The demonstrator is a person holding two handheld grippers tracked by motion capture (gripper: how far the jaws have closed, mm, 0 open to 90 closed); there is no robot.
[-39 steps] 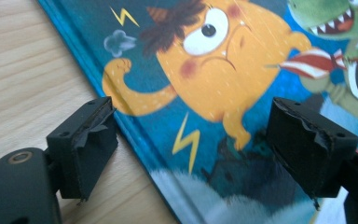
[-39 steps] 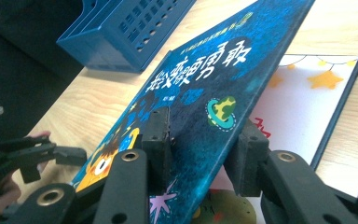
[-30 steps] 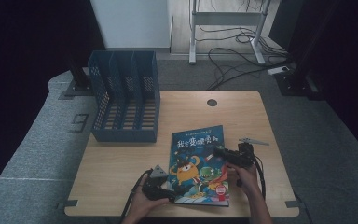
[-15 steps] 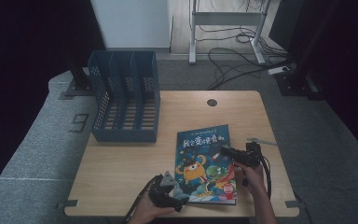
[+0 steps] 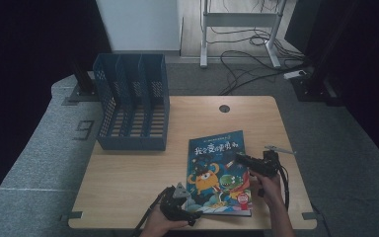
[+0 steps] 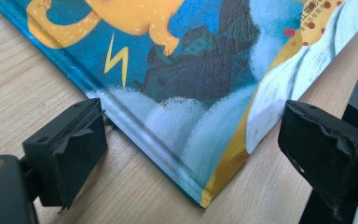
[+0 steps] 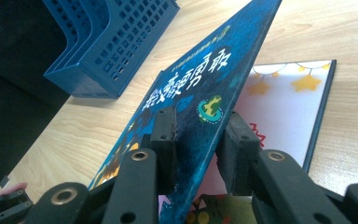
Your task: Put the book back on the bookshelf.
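Right claw [image 7: 196, 140] clamping picture book [image 5: 217, 173] cover edge, lifted off page, left claw [image 6: 191, 144] spread wide astride book's corner

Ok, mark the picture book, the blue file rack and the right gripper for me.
picture book [image 5: 216, 170]: high view, middle of its front cover.
blue file rack [image 5: 133, 143]: high view, its front wall.
right gripper [image 7: 196, 140]: right gripper view, between the jaw tips, which clamp the lifted cover.
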